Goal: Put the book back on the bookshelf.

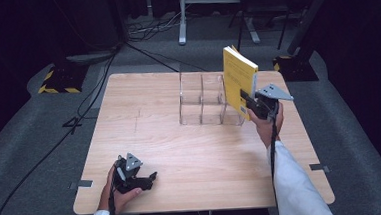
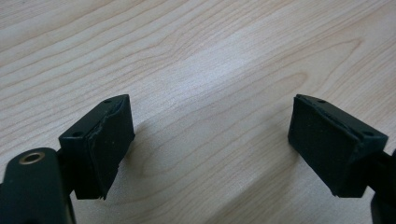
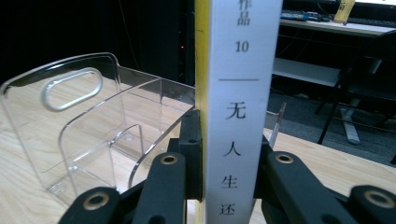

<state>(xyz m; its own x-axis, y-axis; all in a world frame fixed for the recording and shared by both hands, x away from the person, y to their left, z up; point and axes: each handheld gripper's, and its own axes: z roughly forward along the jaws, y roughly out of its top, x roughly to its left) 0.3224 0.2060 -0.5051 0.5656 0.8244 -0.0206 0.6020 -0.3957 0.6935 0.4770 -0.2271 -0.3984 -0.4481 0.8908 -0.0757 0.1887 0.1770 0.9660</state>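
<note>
Right gripper (image 1: 251, 104) grips yellow book (image 1: 239, 79) upright by clear rack (image 1: 201, 99); spine text shows in right gripper view. Left gripper (image 2: 210, 140) open, empty, on table (image 1: 181, 153).

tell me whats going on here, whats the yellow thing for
A person works at a wooden table with a gripper in each hand. The right gripper is shut on a yellow book, held upright by its white spine beside a clear divided organizer, at its right end. The left gripper rests near the table's front edge, jaws open with nothing between them.
</note>
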